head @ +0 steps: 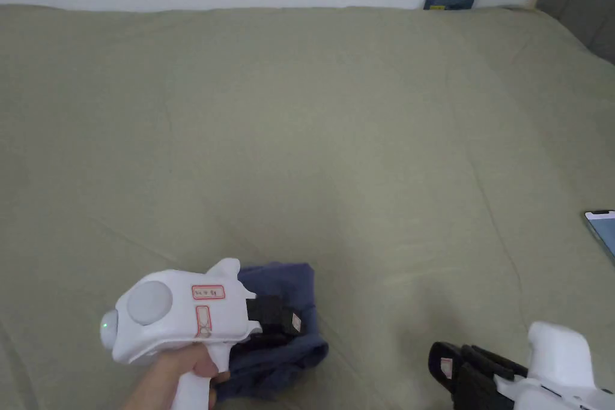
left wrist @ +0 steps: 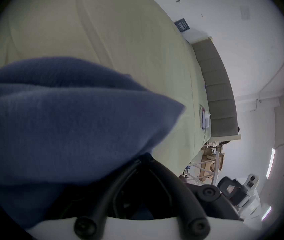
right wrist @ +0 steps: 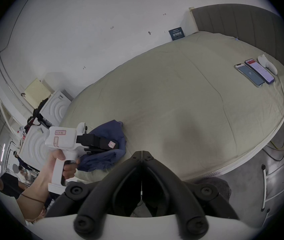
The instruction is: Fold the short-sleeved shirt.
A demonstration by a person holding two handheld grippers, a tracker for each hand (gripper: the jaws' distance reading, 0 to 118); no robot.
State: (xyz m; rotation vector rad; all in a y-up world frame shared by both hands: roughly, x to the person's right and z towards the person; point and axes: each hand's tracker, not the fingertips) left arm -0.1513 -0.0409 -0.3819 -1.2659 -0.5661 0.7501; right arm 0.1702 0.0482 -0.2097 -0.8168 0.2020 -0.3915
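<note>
Left gripper (head: 288, 324) clamped on the bunched blue shirt (head: 288, 291) at the near edge of the olive-green bed (head: 360, 129) (cloth spilling past the jaws). Right gripper (right wrist: 142, 154) pressed together on nothing, well apart. Two phones (right wrist: 255, 74) by the far side.

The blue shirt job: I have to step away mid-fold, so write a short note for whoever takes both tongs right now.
Left tongs: shut on the blue shirt, pinching a bunch of its fabric near the front edge of the bed.
Right tongs: shut, holding nothing, off to the right of the shirt and apart from it.
Shirt: bunched in a crumpled heap, not spread flat.
Two phones lie far off near the bed's right edge, out of the way.
Done: no neat fold is visible.
Left: spread the shirt flat, fold in sleeves and sides, then fold it up.
</note>
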